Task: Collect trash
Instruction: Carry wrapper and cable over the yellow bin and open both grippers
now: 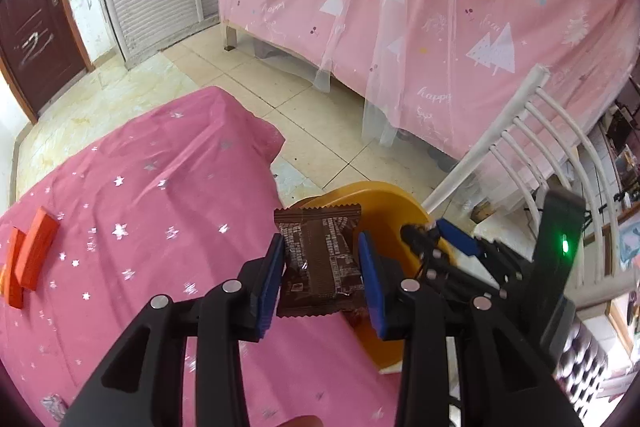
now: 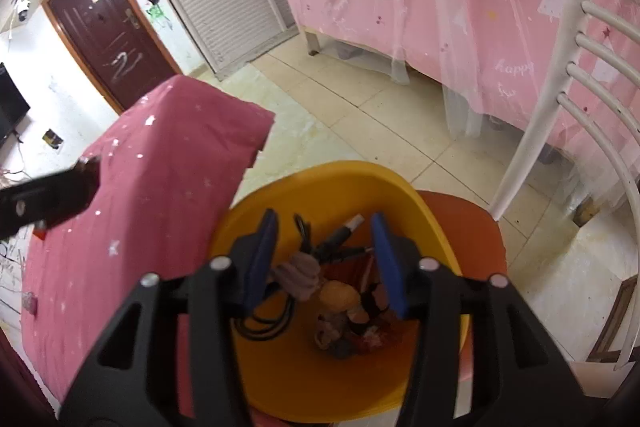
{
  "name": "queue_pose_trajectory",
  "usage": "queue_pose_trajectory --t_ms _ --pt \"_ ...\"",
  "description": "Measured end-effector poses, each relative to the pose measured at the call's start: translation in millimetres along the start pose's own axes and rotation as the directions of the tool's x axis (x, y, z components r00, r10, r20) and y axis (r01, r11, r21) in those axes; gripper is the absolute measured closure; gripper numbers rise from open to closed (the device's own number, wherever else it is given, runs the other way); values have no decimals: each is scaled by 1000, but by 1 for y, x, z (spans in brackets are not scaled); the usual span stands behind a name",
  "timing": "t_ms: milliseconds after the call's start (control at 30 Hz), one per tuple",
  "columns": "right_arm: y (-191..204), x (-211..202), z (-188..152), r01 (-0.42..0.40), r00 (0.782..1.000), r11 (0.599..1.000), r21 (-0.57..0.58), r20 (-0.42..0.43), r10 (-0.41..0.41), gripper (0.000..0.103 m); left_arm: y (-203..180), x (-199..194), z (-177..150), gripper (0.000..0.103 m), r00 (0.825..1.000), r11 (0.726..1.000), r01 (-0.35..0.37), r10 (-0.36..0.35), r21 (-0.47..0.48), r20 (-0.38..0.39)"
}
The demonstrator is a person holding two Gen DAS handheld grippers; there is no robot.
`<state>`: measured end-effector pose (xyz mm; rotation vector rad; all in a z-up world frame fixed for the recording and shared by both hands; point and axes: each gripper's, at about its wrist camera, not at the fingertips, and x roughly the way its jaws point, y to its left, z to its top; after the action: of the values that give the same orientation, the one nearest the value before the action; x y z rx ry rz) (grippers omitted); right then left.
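A brown snack wrapper [image 1: 320, 267] is pinched between the blue pads of my left gripper [image 1: 320, 243], which is shut on it above the pink tablecloth, just left of the yellow bin [image 1: 384, 195]. One blue finger [image 1: 456, 241] of my right gripper shows over the bin's far side. In the right wrist view my right gripper [image 2: 324, 223] stands open over the yellow bin [image 2: 360, 175], nothing pressed between its pads. Below it in the bin lie a black cable [image 2: 340, 239], a crumpled pinkish wad [image 2: 300, 275] and other scraps. The left gripper [image 2: 48, 199] is a dark blur at left.
The bin sits on an orange chair seat [image 2: 472, 223] with a white slatted back [image 2: 592, 67]. A pink starred cloth [image 1: 160, 207] covers the table, with orange blocks [image 1: 36, 251] at its left. A pink bed cover [image 1: 400, 7] hangs beyond the tiled floor [image 1: 280, 87].
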<state>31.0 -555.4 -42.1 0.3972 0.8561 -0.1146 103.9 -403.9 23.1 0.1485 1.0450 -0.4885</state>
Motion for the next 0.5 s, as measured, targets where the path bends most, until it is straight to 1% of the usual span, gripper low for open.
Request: queue_pose_trajectory --t_ms 33,167,267,333,400,500 --pt "-2 1 -1 -3 1000 1000 6 -4 3 49 -2 5 3 72 1000 1000 7 -7 -9 -7" --pt "-6 3 -1 1 1000 1000 9 -12 -1 43 -7 19 8 71 1000 1000 -8 8 -17 -20" --pt "-5 5 -2 0 1000 1000 2 -22 0 43 -8 27 8 61 999 999 9 -11 -38 -43" --pt "-5 5 -1 3 1000 1000 0 -22 -3 43 -8 29 8 46 999 999 15 -18 -47 -52" --pt "-4 5 -2 8 1000 1000 -5 -22 -8 43 -10 30 9 40 999 999 13 -15 -42 -45" --pt "-4 6 -2 14 1000 1000 -3 -24 -14 43 -11 27 7 37 999 999 11 -12 -33 -36"
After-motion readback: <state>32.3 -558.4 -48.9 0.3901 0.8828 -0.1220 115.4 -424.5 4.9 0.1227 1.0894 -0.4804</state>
